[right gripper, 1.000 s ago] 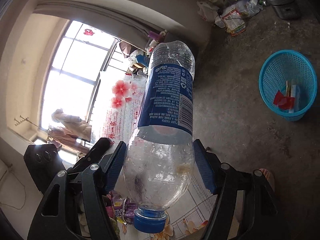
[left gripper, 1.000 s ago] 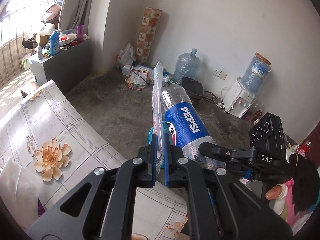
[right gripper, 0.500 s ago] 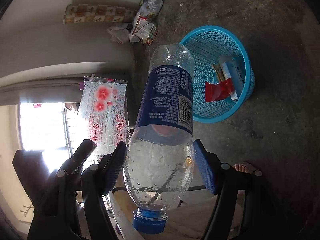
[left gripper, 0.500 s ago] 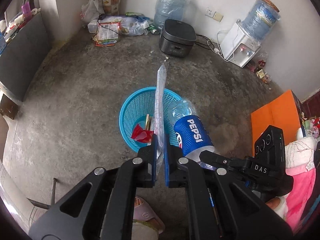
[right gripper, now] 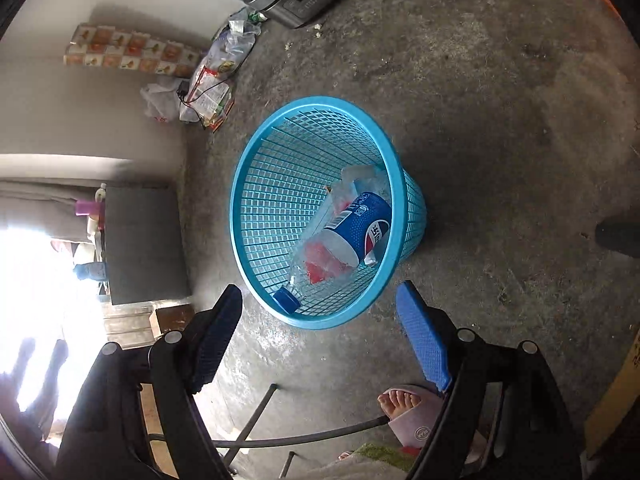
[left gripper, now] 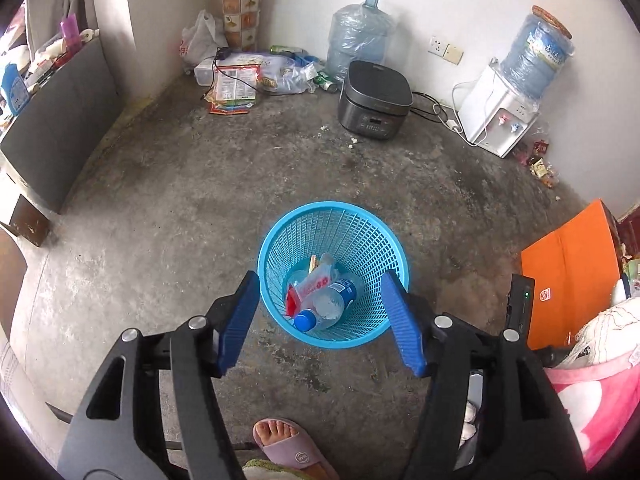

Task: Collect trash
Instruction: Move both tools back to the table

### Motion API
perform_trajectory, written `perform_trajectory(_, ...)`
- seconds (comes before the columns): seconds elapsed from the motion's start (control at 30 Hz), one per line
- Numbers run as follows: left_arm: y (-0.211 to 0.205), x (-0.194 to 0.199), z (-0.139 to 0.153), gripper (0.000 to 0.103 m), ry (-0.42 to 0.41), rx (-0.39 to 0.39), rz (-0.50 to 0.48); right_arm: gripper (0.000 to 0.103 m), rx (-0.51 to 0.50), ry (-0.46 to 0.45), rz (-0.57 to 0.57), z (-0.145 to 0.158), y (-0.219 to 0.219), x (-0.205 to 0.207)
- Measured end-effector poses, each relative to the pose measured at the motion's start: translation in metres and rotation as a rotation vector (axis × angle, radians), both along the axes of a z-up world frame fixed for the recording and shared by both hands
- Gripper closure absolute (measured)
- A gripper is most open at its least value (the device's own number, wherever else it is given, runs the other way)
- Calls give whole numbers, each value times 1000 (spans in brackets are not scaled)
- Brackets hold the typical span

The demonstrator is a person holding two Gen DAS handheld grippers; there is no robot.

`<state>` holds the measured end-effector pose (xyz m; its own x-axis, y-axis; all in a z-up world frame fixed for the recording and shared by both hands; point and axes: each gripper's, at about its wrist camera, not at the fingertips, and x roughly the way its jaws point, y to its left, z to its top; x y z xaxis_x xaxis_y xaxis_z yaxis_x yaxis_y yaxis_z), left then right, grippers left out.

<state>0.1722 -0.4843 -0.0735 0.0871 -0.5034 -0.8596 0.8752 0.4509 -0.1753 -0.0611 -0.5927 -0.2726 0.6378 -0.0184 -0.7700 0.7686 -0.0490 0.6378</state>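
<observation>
A blue mesh basket [left gripper: 280, 236] [right gripper: 248, 168] stands on the concrete floor. Inside it lies a clear Pepsi bottle [left gripper: 326, 306] [right gripper: 352, 228] with a blue cap, on its side, together with a clear flowered wrapper [left gripper: 318, 280] and a red wrapper [left gripper: 291, 300]. My left gripper [left gripper: 324, 288] hangs above the basket, its jaws opening, nothing between them. My right gripper [right gripper: 320, 300] hovers over the basket's near rim, jaws opening too, and holds nothing.
A grey rice cooker [left gripper: 374, 106], water jugs [left gripper: 358, 38], a white dispenser [left gripper: 494, 120] and a pile of bags [left gripper: 240, 80] line the far wall. An orange box [left gripper: 568, 264] sits right. A person's sandalled foot [left gripper: 292, 446] [right gripper: 408, 412] is close below.
The left gripper let go of the flowered wrapper and the right let go of the Pepsi bottle; both now lie in the basket. Both jaws spread wide and the right gripper sank toward the basket.
</observation>
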Motion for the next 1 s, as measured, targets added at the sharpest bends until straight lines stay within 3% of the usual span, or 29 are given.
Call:
perform_trajectory(0.23,68,-16,74,24,-62,-145,27,26,-194,-18,55,70,25,-4)
perform_trajectory(0.43,157,-29,146,15,-144,-295,97,25,-484,-58,187,167,73,12)
perform_trajectory(0.57,225,-39,180,12,-208,-385,181,15,-673,-87,269,223,117,21)
perform_trajectory(0.7,293,-55,200,9,-301,-443,266,7,-842,-105,368,267,164,33)
perform_trajectory(1.0,429,-63,207,9,-347,-452,488,7,-1092,-149,577,319,261,57)
